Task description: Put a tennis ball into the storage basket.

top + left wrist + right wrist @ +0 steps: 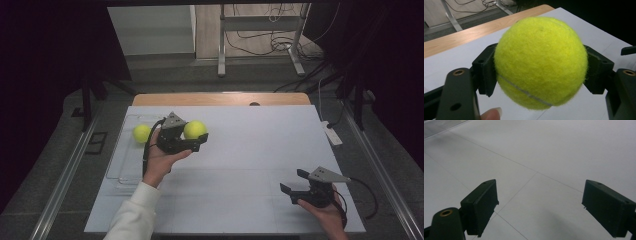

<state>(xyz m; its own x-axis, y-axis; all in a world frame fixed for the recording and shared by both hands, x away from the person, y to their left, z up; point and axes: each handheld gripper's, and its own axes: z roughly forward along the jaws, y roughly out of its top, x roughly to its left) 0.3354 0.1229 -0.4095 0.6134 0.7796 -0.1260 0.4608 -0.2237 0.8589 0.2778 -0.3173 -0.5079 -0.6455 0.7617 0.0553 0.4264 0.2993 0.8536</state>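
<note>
A: right gripper (298,185) near edge of the surface (250,150), jaws wide, nothing between them. Parked, I'd say, out of the way.

B: left gripper (197,136)?

A: clamped on a tennis ball (195,129), pads on both flanks, held above the surface. Looks like transit to or from the clear tray (116,170) at left; second ball (141,133) sits in it.

B: blind spots?

A: tray rim is faint. Can't tell the held ball's height over the surface.
</note>
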